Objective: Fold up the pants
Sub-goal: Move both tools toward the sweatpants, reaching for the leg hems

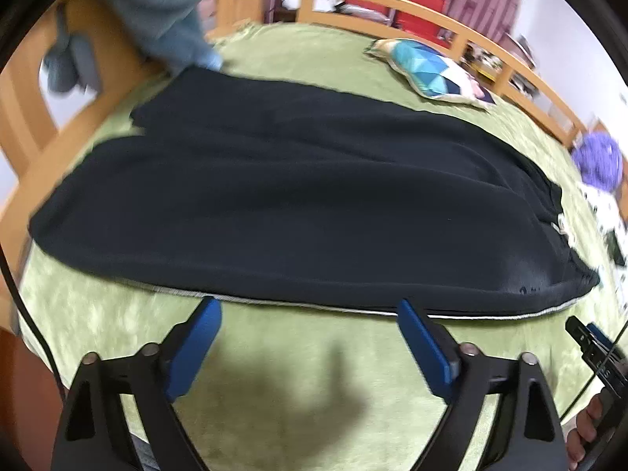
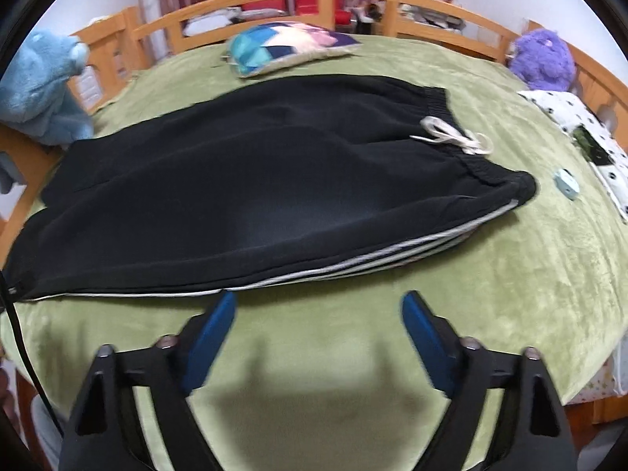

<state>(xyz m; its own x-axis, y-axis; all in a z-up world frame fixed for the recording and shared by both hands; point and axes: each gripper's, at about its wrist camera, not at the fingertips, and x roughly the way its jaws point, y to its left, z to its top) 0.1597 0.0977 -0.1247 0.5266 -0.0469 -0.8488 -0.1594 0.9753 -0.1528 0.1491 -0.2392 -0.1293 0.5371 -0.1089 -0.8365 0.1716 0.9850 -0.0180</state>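
Black track pants [image 2: 251, 180] lie flat on green blanket [image 2: 530, 274]; left gripper [image 1: 308, 306] and right gripper [image 2: 318, 298] hover at near edge, fingers spread, empty.

blue plush toy [image 1: 172, 11]: motion-blurred, top cut off | purple plush [image 1: 598, 163]: blurred

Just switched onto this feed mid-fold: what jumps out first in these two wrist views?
The black pants dominate, spread flat across the green blanket, with a white drawstring at the waistband end and white side stripes along the near edge. Both grippers, left and right, sit open just short of that edge. Farther back lie a colourful pillow, a blue plush toy and a purple one.
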